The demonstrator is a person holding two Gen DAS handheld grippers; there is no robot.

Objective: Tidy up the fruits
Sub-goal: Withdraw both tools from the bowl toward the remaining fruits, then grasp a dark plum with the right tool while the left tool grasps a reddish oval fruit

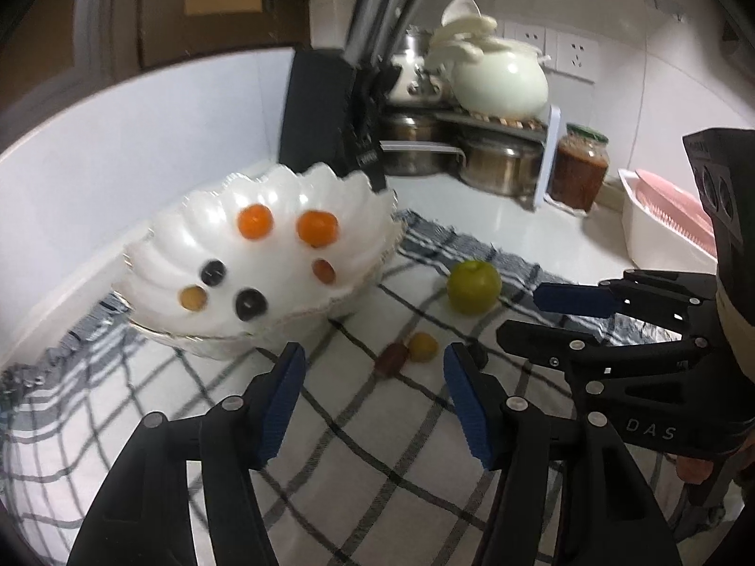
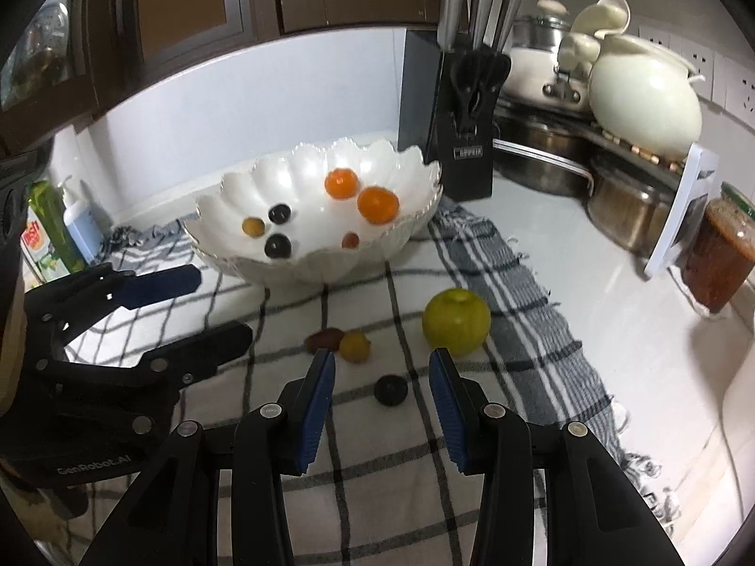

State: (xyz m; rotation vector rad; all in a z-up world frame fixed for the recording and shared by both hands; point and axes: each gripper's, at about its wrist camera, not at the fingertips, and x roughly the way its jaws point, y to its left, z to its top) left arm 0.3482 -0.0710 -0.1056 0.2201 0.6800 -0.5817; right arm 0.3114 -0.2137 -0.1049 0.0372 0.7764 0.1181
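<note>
Right gripper (image 2: 382, 372) noted nearest, jaws spread and pinching nothing, angled down over checked cloth (image 2: 368, 467). Dark fruit (image 2: 390, 389) lying on cloth directly ahead, just beyond fingertips and roughly centred in the gap; shape near round, so no long axis to align with. Judged the likeliest next pick, needing only a short advance and closure. Left gripper (image 1: 373, 368) likewise spread and empty, aimed at reddish fruit (image 1: 391, 357) and small yellow fruit (image 1: 422, 347), the two touching or just beside each other, slightly ahead between its fingertips; reddish one somewhat elongated, long axis running roughly across the jaw line. Risk judged: closing on one may nudge its neighbour. Green apple (image 2: 455, 320) further out, to the right of the small pair, nearer the right gripper. Beyond, scalloped white bowl (image 2: 311, 198) on far edge of cloth, already holding two orange fruits, two dark ones, one yellow and one reddish. Knife block (image 2: 465, 141) and steel pots behind bowl. Dark fruit seen clearly in right wrist view only; in left wrist view hidden behind the right-hand finger. Dish-soap bottle (image 2: 49, 236) visible in right view alone; pink rack (image 1: 670, 207) in left view alone.
</note>
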